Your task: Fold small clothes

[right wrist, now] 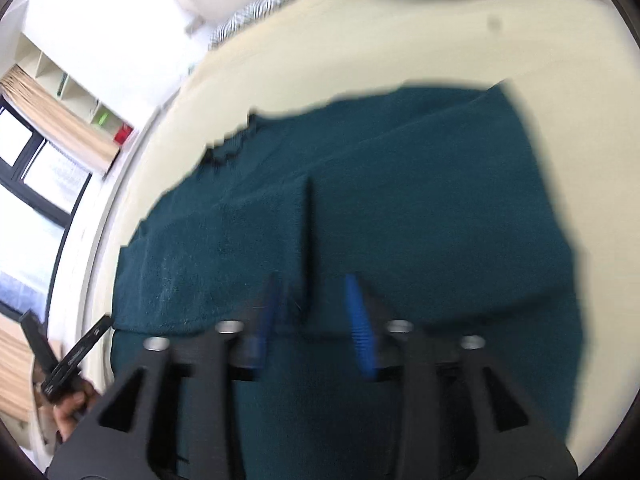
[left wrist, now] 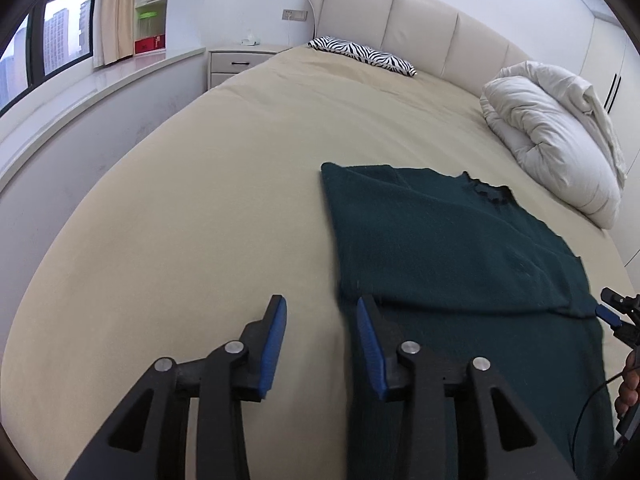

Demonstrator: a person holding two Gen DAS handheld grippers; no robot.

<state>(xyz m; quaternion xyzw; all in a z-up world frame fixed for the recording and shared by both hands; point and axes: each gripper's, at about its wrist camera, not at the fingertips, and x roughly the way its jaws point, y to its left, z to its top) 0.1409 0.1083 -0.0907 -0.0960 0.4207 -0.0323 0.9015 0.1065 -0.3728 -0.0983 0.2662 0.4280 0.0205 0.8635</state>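
Observation:
A dark teal knitted top [left wrist: 448, 240] lies spread on the beige bed [left wrist: 208, 184], with folded layers and its frilled neckline toward the headboard. My left gripper [left wrist: 322, 310] hangs open over the top's left edge, nothing between its blue pads. In the right wrist view, blurred, the same top [right wrist: 400, 200] fills the middle with a folded flap edge running down it. My right gripper [right wrist: 314, 292] stands open above the cloth, and I see nothing held between its pads. The right gripper's tip [left wrist: 612, 312] shows at the left wrist view's right edge.
A zebra-striped pillow [left wrist: 364, 54] lies by the cream headboard [left wrist: 420, 24]. A bunched white duvet [left wrist: 556, 136] sits at the bed's right. A nightstand [left wrist: 240, 62] and window ledge [left wrist: 80, 92] stand to the left. A hand [right wrist: 70, 408] holds the left gripper's handle.

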